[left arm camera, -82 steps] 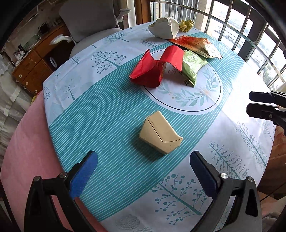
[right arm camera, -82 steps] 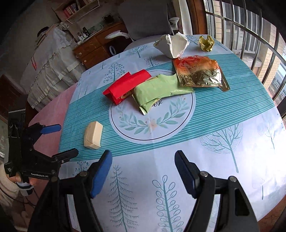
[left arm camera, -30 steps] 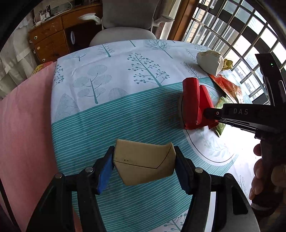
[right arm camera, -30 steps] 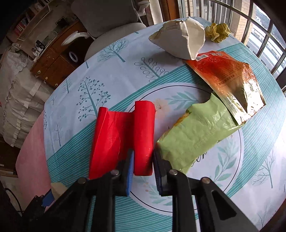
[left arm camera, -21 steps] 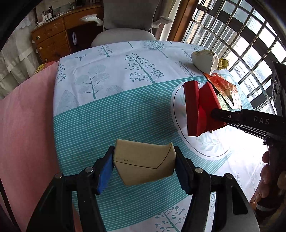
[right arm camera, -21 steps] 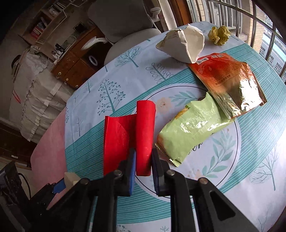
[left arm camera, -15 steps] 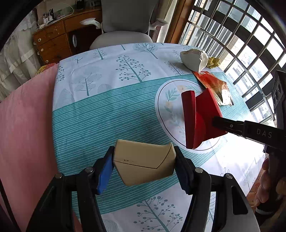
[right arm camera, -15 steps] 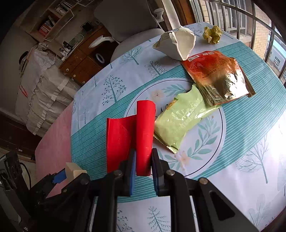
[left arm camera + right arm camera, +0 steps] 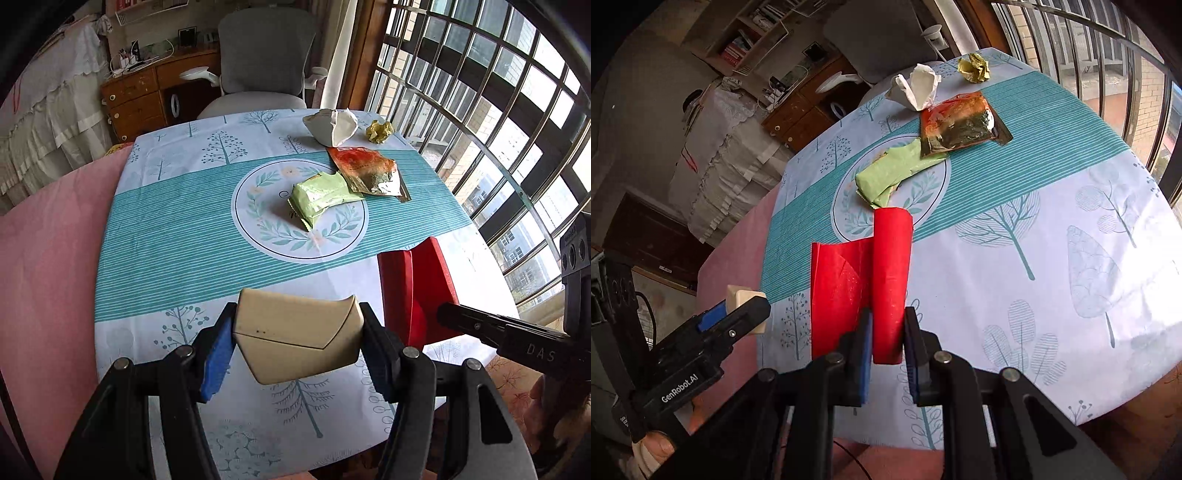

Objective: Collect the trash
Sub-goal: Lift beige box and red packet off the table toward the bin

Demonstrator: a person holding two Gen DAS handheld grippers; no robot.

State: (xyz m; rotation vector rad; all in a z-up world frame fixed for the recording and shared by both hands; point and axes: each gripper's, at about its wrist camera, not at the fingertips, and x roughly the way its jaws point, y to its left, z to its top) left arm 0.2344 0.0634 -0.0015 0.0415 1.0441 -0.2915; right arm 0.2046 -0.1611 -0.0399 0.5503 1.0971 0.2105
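Note:
My left gripper [image 9: 297, 343] is shut on a beige folded carton [image 9: 295, 332], held in the air above the near edge of the table. My right gripper [image 9: 886, 343] is shut on a red curled paper box [image 9: 890, 273], also lifted clear of the cloth; in the left wrist view that red box [image 9: 417, 288] hangs at the right. The right wrist view shows the left gripper [image 9: 738, 310] with the beige carton [image 9: 740, 295] at the lower left. On the tablecloth lie a green snack bag [image 9: 321, 197], an orange foil bag [image 9: 365, 170], a white crumpled paper bag [image 9: 332, 125] and a yellow-green paper ball [image 9: 378, 130].
The round table [image 9: 166, 229] wears a teal and white tree-print cloth over a pink one. A grey office chair [image 9: 266, 74] and a wooden drawer desk [image 9: 144, 99] stand behind it. Window bars [image 9: 498, 110] run along the right side.
Both grippers have drawn back toward the near edge and risen, carrying the beige carton and the red box. The red box has left the cloth's centre circle; the other trash has not moved.

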